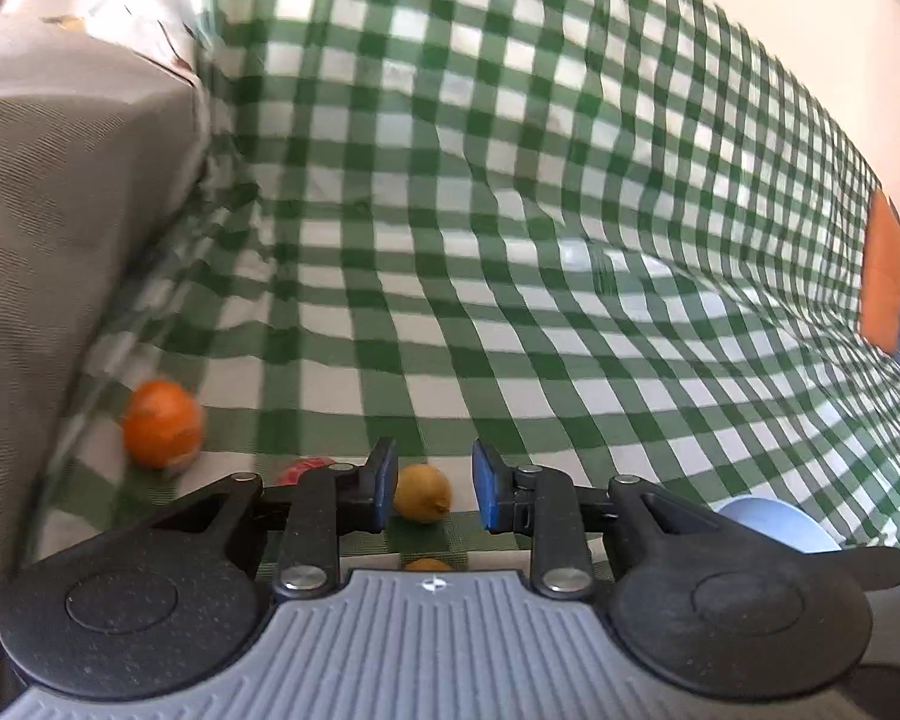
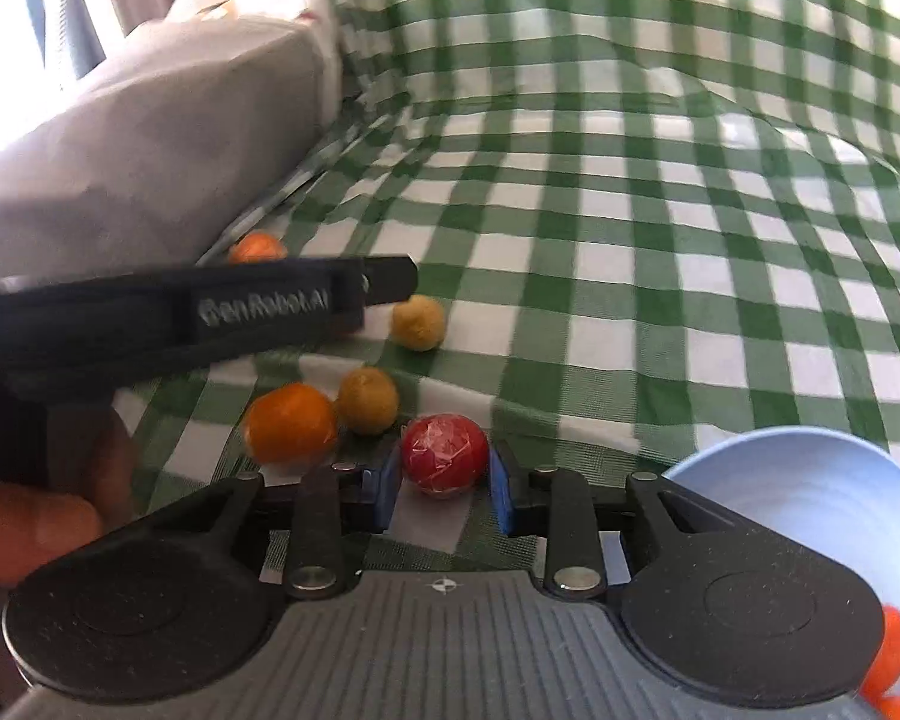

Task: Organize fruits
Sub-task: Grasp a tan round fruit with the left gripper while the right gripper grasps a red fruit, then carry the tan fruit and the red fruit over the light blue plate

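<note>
The right claw (image 2: 445, 489) sits low over the green-checked cloth (image 2: 630, 240), its blue pads spread just wider than the red plastic-wrapped fruit (image 2: 445, 453) that lies between them; whether the pads touch it I cannot tell. At its 10 o'clock lie an orange (image 2: 291, 429) and a brownish-yellow fruit (image 2: 368, 399), with another brownish-yellow fruit (image 2: 419, 321) farther off at 11. A pale blue bowl (image 2: 810, 480) holding orange fruit lies at 3 o'clock. The left claw (image 1: 435, 492) reaches in level from 9 o'clock, half open and empty, a brownish-yellow fruit (image 1: 423, 492) just beyond its pads. A grey cushion (image 1: 60, 210) flanks it.
</note>
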A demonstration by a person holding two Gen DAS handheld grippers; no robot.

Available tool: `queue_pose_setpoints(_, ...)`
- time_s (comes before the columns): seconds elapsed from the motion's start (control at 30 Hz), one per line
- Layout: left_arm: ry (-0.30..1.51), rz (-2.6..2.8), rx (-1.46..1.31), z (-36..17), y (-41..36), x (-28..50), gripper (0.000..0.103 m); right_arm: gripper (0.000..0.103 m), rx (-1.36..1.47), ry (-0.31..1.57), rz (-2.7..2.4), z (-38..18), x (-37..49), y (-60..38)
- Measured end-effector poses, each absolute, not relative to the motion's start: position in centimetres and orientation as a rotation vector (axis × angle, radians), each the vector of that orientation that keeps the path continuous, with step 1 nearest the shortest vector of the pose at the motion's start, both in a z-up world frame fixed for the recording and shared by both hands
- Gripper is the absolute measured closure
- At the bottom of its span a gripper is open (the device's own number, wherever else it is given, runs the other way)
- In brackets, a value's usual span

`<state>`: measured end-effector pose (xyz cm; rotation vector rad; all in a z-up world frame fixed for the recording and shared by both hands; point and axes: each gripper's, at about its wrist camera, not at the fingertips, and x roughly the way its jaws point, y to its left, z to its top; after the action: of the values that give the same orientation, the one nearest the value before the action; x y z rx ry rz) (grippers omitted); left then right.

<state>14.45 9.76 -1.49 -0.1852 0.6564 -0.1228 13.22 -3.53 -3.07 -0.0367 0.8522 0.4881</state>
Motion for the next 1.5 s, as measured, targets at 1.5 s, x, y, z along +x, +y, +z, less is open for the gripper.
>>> queue_pose_setpoints(1.5,0.482,-0.120,-0.213,6.3,3.4,-3.1,0.075,0.071,0.083,0.531,0.269,4.8,-0.2,-24.3)
